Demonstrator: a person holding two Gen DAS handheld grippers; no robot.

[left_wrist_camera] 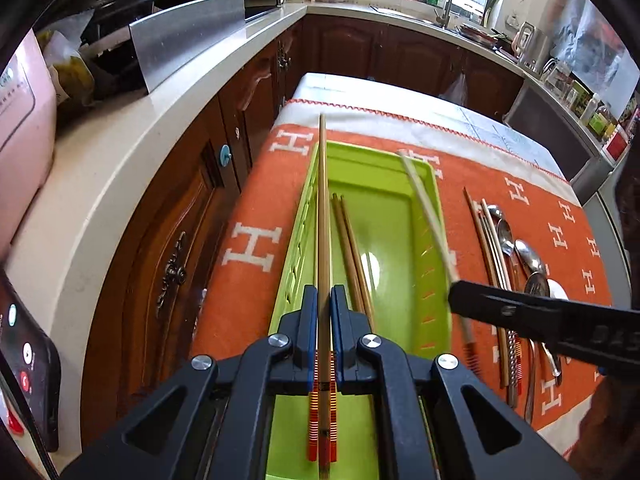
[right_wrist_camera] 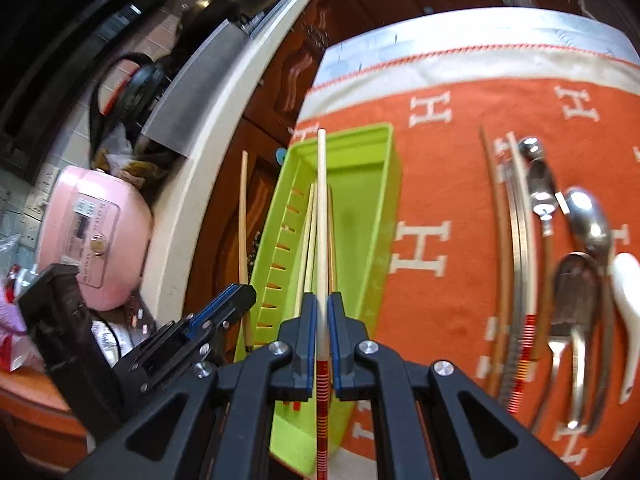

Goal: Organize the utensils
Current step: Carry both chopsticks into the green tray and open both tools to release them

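Observation:
My left gripper (left_wrist_camera: 323,300) is shut on a bamboo chopstick (left_wrist_camera: 323,208) with a red-striped end, held lengthwise over the left side of the green tray (left_wrist_camera: 384,216). Two brown chopsticks (left_wrist_camera: 352,256) lie in that tray. My right gripper (right_wrist_camera: 322,304) is shut on a pale chopstick (right_wrist_camera: 322,200) with a red-striped end, above the same tray (right_wrist_camera: 360,208). In the left wrist view the right gripper (left_wrist_camera: 454,292) reaches in from the right with its pale chopstick (left_wrist_camera: 428,216) slanting over the tray's right wall. The right wrist view shows the left gripper (right_wrist_camera: 240,294) at lower left.
Loose chopsticks (right_wrist_camera: 516,240), metal spoons (right_wrist_camera: 588,224) and a white spoon (right_wrist_camera: 626,292) lie in a row on the orange cloth (right_wrist_camera: 440,152), right of the tray. A white counter (left_wrist_camera: 132,168) with a pink rice cooker (right_wrist_camera: 92,232) runs along the left; a phone (left_wrist_camera: 24,360) stands near.

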